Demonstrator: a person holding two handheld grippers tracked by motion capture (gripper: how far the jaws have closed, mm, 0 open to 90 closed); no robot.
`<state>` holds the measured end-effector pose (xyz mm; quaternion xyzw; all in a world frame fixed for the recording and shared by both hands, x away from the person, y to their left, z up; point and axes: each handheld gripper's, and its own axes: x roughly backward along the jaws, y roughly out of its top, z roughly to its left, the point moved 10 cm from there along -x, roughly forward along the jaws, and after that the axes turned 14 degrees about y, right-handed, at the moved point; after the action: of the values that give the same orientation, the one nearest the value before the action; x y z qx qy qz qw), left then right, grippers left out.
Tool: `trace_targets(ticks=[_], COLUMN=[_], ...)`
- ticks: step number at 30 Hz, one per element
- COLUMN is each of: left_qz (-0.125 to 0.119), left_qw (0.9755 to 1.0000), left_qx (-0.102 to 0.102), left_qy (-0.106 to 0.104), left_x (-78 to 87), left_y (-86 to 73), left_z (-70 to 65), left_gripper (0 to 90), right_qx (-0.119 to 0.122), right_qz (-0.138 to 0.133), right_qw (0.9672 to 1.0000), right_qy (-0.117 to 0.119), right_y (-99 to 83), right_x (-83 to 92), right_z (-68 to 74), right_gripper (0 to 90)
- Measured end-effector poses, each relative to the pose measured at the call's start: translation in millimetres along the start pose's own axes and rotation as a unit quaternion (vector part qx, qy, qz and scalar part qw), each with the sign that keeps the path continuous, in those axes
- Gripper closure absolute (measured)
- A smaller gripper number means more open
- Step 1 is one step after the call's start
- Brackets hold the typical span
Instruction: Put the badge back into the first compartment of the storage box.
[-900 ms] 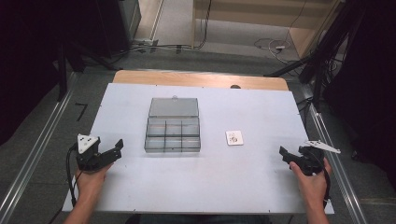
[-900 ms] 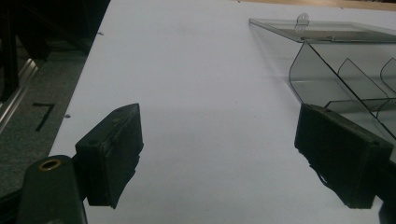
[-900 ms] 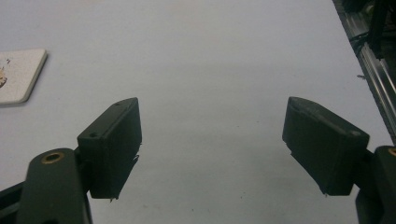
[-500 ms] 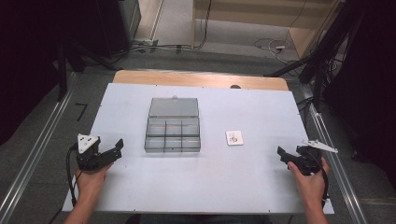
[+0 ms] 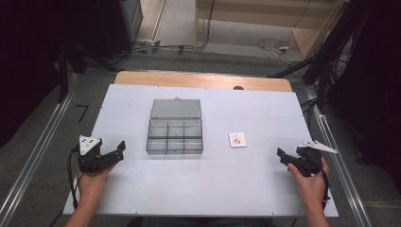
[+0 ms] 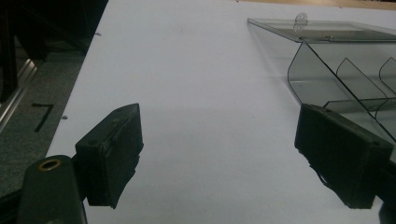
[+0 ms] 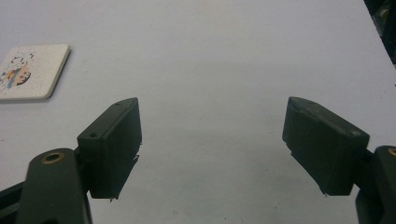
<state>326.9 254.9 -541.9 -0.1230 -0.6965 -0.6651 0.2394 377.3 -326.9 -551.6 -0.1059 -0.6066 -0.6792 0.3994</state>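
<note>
A clear plastic divided box point(image 5: 175, 135) with its lid folded open behind it sits on the white table point(image 5: 213, 184), left of centre. Its near corner point(image 6: 345, 79) appears at the right of the left gripper view. A small white card with a printed picture point(image 5: 237, 139) lies right of the box, and the same card point(image 7: 28, 71) is at the left in the right gripper view. My left gripper point(image 5: 116, 151) rests open near the table's left edge, nothing between its jaws. My right gripper point(image 5: 282, 157) is open near the right edge, likewise holding nothing.
A wooden strip point(image 5: 203, 80) runs along the table's far edge. Metal rails point(image 5: 42, 142) flank the table on both sides. Cables and dark stands point(image 5: 321, 71) sit on the floor beyond. Bare white surface lies between both grippers and the box.
The right gripper has shifted slightly left and toward the near edge. The left gripper has hardly moved.
</note>
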Motion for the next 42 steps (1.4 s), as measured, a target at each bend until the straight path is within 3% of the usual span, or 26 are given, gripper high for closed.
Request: trace_targets(ticks=[23, 42], left_qz=[0.003, 0.003], left_qw=[1.0, 1.0], left_qx=[-0.003, -0.002], left_qy=[-0.002, -0.003], left_x=[-0.6, -0.9], left_y=[-0.6, -0.9], left_z=[-1.4, -2.5], left_gripper=[15.4, 15.5], right_qx=[0.013, 0.033], right_qz=[0.007, 0.016], right_qw=[0.9998, 0.9988], right_qy=[0.011, 0.031], right_y=[4.2, 9.9], right_x=[-12.5, -26.5], right_z=[16.0, 41.2], right_gripper=[18.3, 18.3])
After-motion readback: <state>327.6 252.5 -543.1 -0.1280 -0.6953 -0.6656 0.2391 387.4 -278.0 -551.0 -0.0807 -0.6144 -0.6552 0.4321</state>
